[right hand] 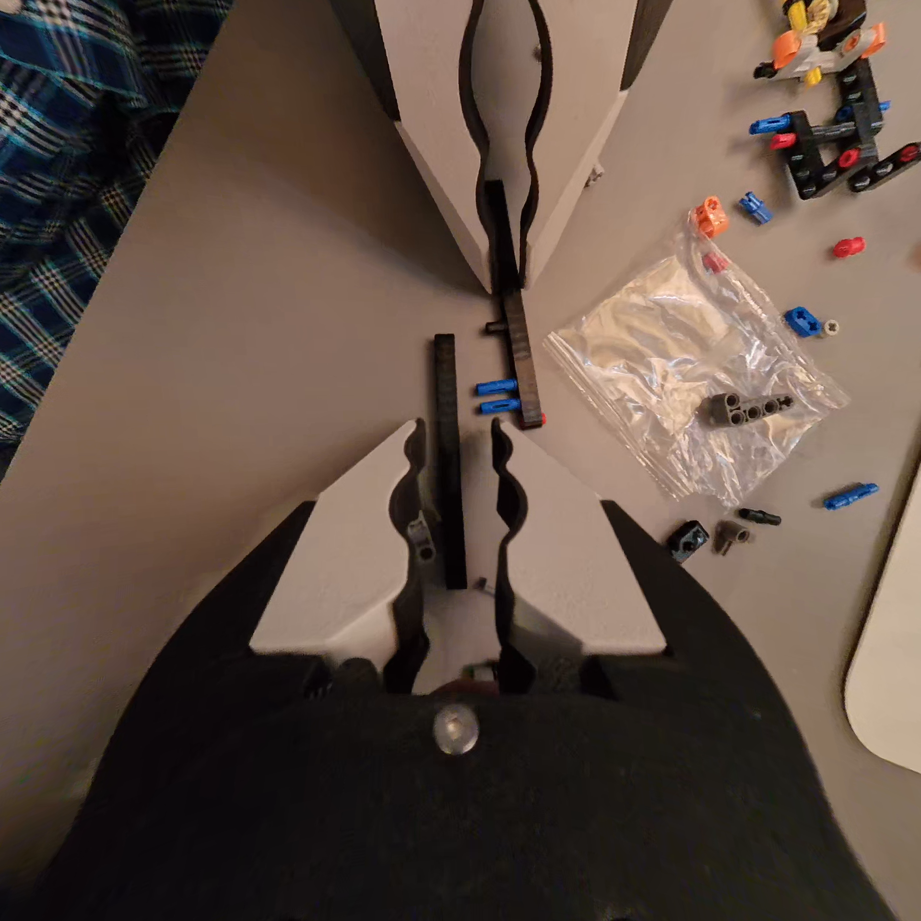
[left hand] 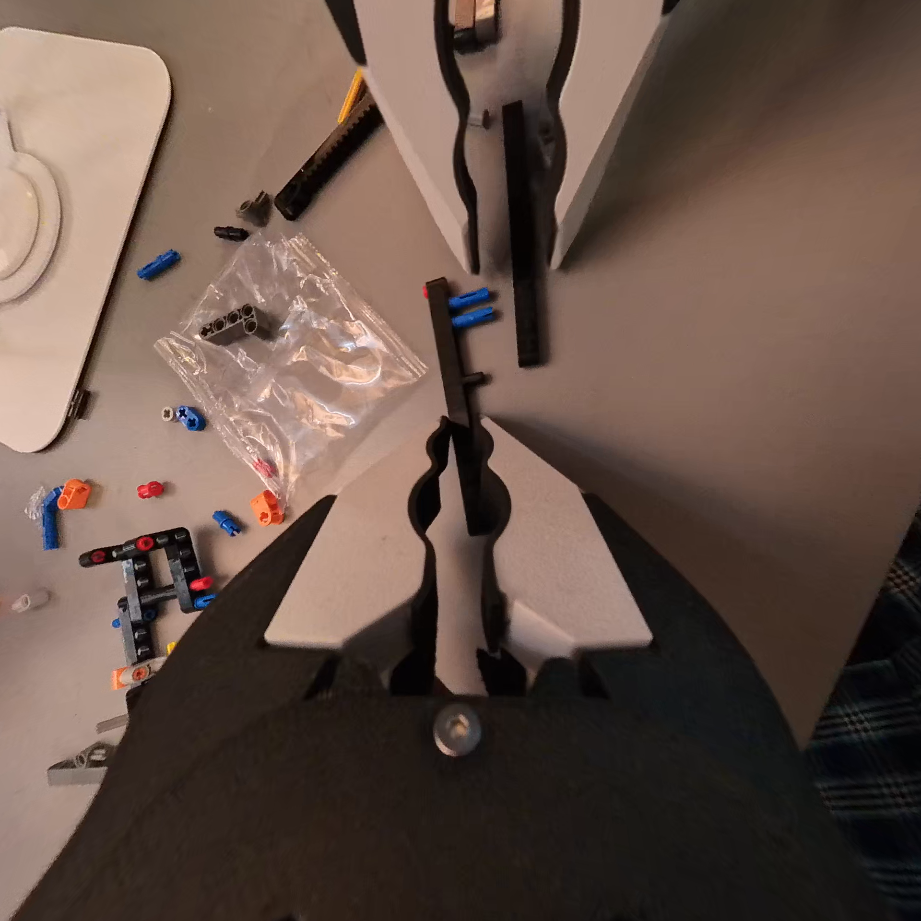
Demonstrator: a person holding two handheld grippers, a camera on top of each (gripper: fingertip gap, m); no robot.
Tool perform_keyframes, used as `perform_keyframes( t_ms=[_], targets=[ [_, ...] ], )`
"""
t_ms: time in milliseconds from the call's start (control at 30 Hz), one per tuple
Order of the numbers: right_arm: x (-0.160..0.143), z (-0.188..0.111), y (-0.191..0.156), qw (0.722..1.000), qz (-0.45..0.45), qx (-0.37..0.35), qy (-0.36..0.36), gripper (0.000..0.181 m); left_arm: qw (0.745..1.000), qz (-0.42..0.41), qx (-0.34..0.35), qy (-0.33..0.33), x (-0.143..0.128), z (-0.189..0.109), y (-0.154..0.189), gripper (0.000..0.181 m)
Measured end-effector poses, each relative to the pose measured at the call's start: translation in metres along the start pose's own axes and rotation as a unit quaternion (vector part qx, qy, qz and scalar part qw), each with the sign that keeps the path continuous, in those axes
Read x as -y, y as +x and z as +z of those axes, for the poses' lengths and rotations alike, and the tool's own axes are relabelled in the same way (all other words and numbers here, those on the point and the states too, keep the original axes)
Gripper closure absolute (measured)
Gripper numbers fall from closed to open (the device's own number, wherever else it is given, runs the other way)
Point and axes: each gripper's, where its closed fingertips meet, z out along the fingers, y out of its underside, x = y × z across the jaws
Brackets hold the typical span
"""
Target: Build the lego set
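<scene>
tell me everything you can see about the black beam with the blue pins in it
The black beam is a long, thin bar of matte plastic, held above the grey table at its near end by the left tongs. Two blue pins jut sideways near its far end, a short black pin sits midway, and a red tip shows at the far end. It lies alongside the second black beam, apart from it.

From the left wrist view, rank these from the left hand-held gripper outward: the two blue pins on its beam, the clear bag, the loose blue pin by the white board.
1. Two blue pins, just ahead of the left hand-held gripper, right of its black beam.
2. Clear bag, to the left.
3. Loose blue pin, far left by the white board.
</scene>
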Motion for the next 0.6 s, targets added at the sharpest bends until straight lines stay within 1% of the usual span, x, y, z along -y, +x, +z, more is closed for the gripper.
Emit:
perform_keyframes(
  t_ms=[67,200,300,600],
  targets=[
    [-0.0007,-0.0051,0.0024,1.0,0.008,-0.008,0.004,0.149,1.0,0.003,0.0,0.001,0.0004,0.0002,0.0003,0.175],
    [-0.0076,-0.007,0.0032,1.0,0.01,-0.009,0.001,0.164,1.0,0.004,-0.005,0.005,0.0026,0.0015,0.0009,0.175],
    [-0.0074,-0.0053,0.0008,1.0,0.005,-0.008,0.003,0.173,1.0,0.008,-0.005,0.009,0.0037,0.0024,0.0003,0.175],
    [-0.0052,-0.0035,-0.0003,1.0,-0.009,-0.006,-0.001,0.178,1.0,0.013,-0.014,0.022,0.0044,0.0031,-0.0003,0.175]
  ],
)
